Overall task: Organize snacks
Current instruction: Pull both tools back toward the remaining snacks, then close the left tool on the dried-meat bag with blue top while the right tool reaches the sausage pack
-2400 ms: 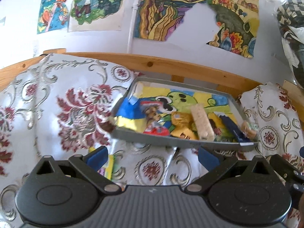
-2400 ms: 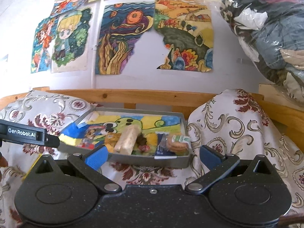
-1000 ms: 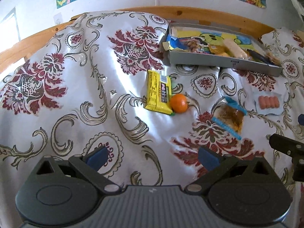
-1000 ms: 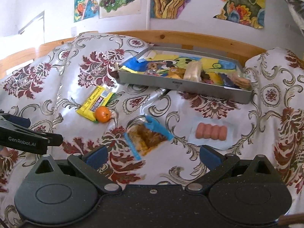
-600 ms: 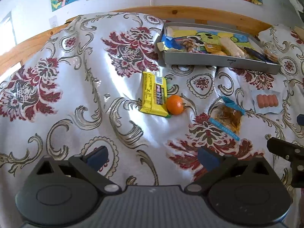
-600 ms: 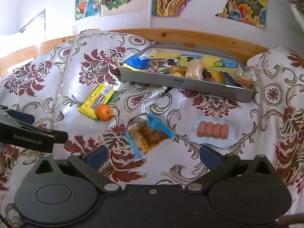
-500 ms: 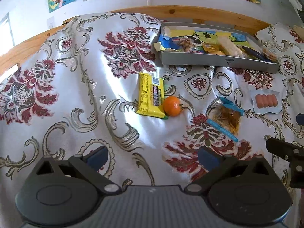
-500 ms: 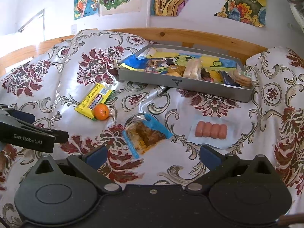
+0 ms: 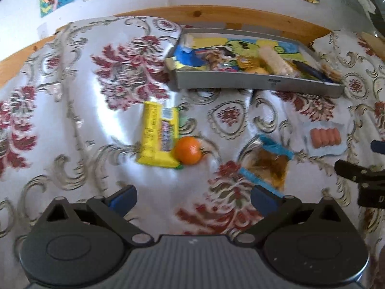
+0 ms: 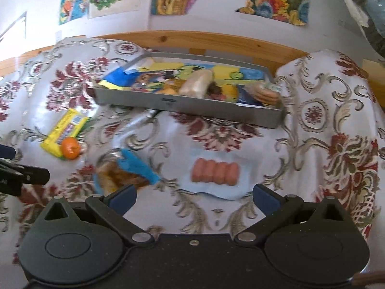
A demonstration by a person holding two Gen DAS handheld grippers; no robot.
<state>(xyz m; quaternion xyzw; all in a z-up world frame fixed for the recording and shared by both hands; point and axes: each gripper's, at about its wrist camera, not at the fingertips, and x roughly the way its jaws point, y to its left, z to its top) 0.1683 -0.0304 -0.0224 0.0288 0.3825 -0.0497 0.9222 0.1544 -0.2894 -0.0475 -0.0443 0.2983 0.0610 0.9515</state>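
Both tools are hanging over the patterned cloth point(image 9: 72, 125) with nothing between their fingers. The left gripper point(image 9: 193, 196) is standing wide apart above bare cloth, and so is the right gripper point(image 10: 195, 196), just short of the sausage pack point(image 10: 214, 174). Open cloth is stretching to the near left. The grey tray point(image 10: 216, 109) is sitting at the far edge against the wooden rail point(image 10: 216, 42), already holding several snacks. On the cloth are lying a yellow bar point(image 9: 160, 133) touching an orange point(image 9: 188, 150), and a blue-edged bag point(image 9: 267, 162) between orange and sausages. The bar's label is too blurred to read.
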